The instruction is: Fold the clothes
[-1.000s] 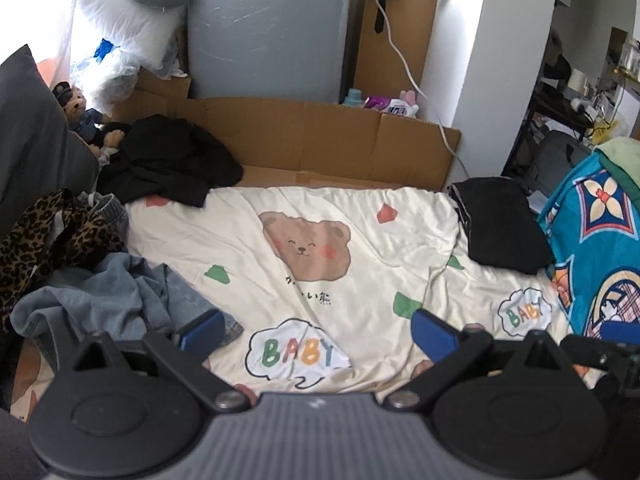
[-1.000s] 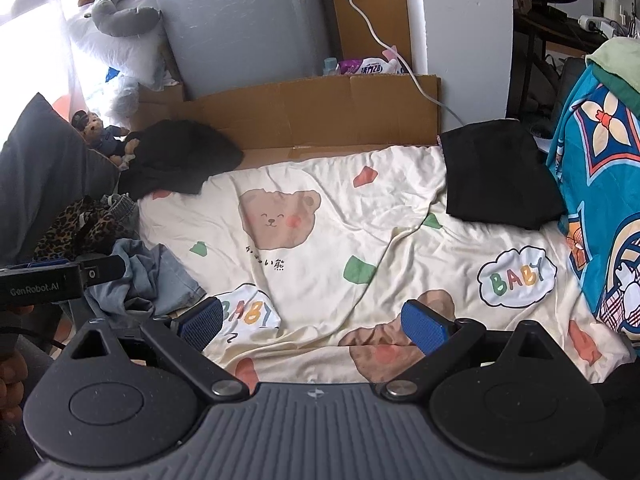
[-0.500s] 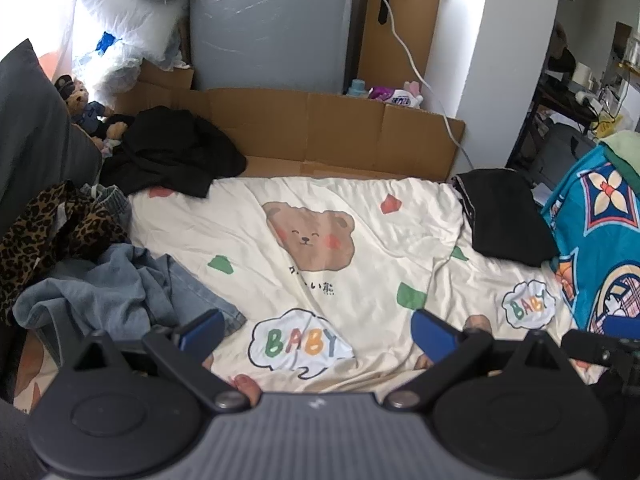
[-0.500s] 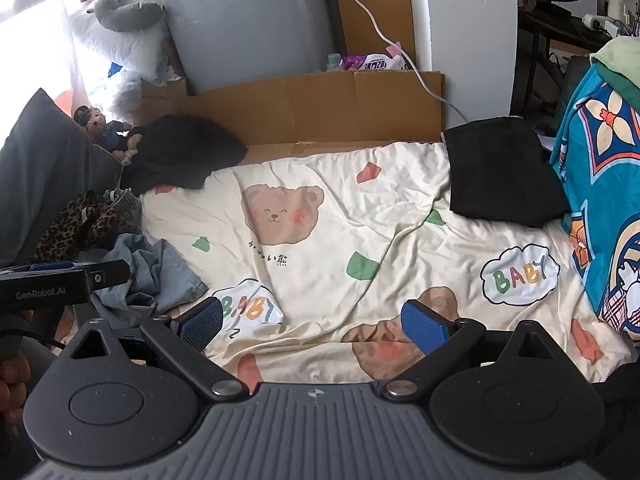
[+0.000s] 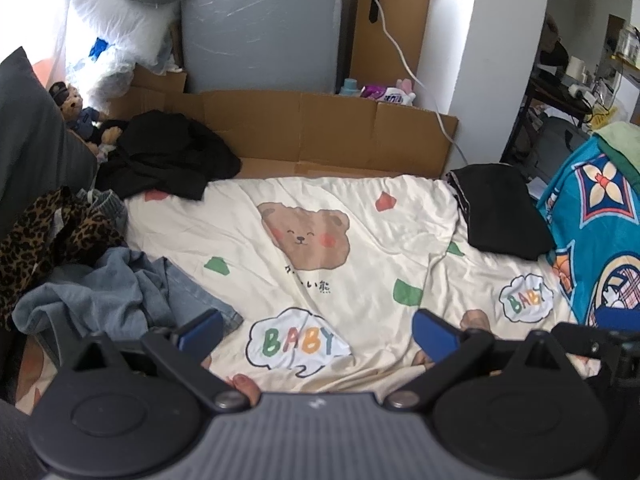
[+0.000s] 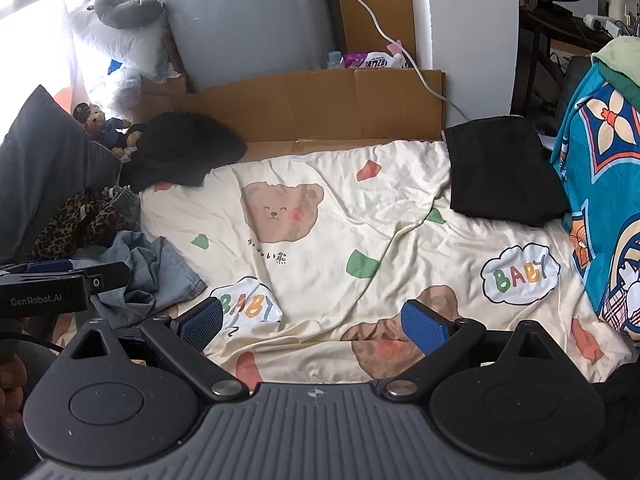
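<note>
Bedding fills both views: a cream quilt (image 5: 340,240) printed with bears and "BABY" clouds, wrinkled, with a long crease across its right half. At far left a dark grey cushion (image 5: 28,140) leans, a small teddy bear (image 5: 78,108) tucked behind it. Beside these lie a leopard-print garment (image 5: 48,236), crumpled blue jeans (image 5: 120,292) on the quilt's near-left edge, and a rumpled black garment (image 5: 164,160) at the far-left corner. Behind the quilt stands a low cardboard wall (image 5: 320,128), then a grey panel (image 5: 260,28), a white cord (image 5: 400,56) and a white pillar (image 5: 480,60). At far right, a folded black garment (image 5: 500,212) rests on the quilt's far-right corner, its long axis running from the cardboard toward the camera, touching a blue patterned blanket (image 5: 600,220).

The left gripper (image 5: 316,330) hovers over the near edge, jaws wide apart, holding nothing; its left pad sits over the jeans' hem. The right gripper (image 6: 312,322) is likewise spread and empty above the quilt.

Only the right wrist view shows the other gripper from the side, labelled "GenRobot.AI", beside the jeans (image 6: 152,276), with part of the person's hand (image 6: 10,384) below it. The left view alone shows a fingertip (image 5: 244,386) under its own frame.
</note>
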A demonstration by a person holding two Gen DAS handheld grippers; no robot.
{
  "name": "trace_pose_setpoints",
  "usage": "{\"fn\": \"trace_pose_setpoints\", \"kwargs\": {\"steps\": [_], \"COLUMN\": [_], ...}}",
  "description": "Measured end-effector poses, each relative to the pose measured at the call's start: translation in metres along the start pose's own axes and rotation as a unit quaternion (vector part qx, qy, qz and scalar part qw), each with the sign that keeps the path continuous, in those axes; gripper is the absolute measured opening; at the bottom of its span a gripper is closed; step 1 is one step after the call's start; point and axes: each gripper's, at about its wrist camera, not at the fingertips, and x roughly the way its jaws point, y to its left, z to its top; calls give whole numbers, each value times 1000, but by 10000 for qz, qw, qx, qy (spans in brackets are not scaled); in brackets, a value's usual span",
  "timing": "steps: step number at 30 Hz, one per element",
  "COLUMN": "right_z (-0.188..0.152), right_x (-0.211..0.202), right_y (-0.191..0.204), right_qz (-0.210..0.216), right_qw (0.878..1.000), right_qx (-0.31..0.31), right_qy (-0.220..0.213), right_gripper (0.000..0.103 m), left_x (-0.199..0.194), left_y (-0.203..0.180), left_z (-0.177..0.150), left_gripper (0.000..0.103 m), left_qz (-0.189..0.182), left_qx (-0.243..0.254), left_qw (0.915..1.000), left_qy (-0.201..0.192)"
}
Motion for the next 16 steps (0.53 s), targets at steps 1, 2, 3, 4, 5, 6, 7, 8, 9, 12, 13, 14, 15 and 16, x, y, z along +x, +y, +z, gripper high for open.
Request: {"fn": "trace_pose_setpoints", "kwargs": {"steps": [1, 2, 3, 4, 5, 6, 7, 8, 9, 12, 13, 14, 15, 16], "right_z": [0, 0, -1, -1, -1, -1, -1, -1, -1, -1, -1, -1, 0, 0], "right_x": [0, 0, 0, 1, 0, 0, 0, 0, 0, 0, 1, 1, 1, 1], "right_y": [1, 1, 2, 3, 3, 3, 3, 4, 4, 4, 4, 4, 4, 4], "right_qz": [-45, -110, -159, -172, -158, -148, -144, -149, -158, -151, -151, -150, -149, -147], "right_qw": [10000, 9999, 9998, 9997, 9997, 9997, 9997, 9997, 9996, 9997, 9997, 9997, 9997, 9997], "right_qx": [-26, -76, -123, -157, -169, -173, -179, -193, -208, -197, -189, -183, -178, -173], "right_qy": [-16, -36, -49, -55, -57, -62, -68, -74, -76, -61, -59, -58, -58, -58], "right_gripper": [99, 99, 99, 99, 99, 99, 99, 99, 99, 99, 99, 99, 99, 99], "left_x": [0, 0, 0, 0, 0, 1, 1, 1, 1, 3, -3, -3, -2, -2], "left_y": [0, 1, 1, 1, 1, 1, 2, 2, 2, 4, -10, -11, -11, -11], "left_z": [0, 1, 1, 1, 1, 1, 1, 1, 2, 2, -5, -5, -5, -6], "left_gripper": [102, 102, 102, 102, 102, 102, 102, 102, 102, 102, 102, 102, 102, 102], "left_qz": [-7, -16, -12, -10, -8, -5, -3, -1, 1, 9, 107, 107, 102, 97], "left_qx": [-11, -35, -46, -43, -39, -36, -32, -29, -25, -14, -99, -107, -111, -114], "left_qw": [10000, 10000, 10000, 10000, 10000, 10000, 10000, 10000, 10000, 10000, 9999, 9999, 9999, 9999], "left_qy": [5, 11, 11, 12, 13, 15, 16, 17, 19, 19, 22, 34, 47, 60]}}
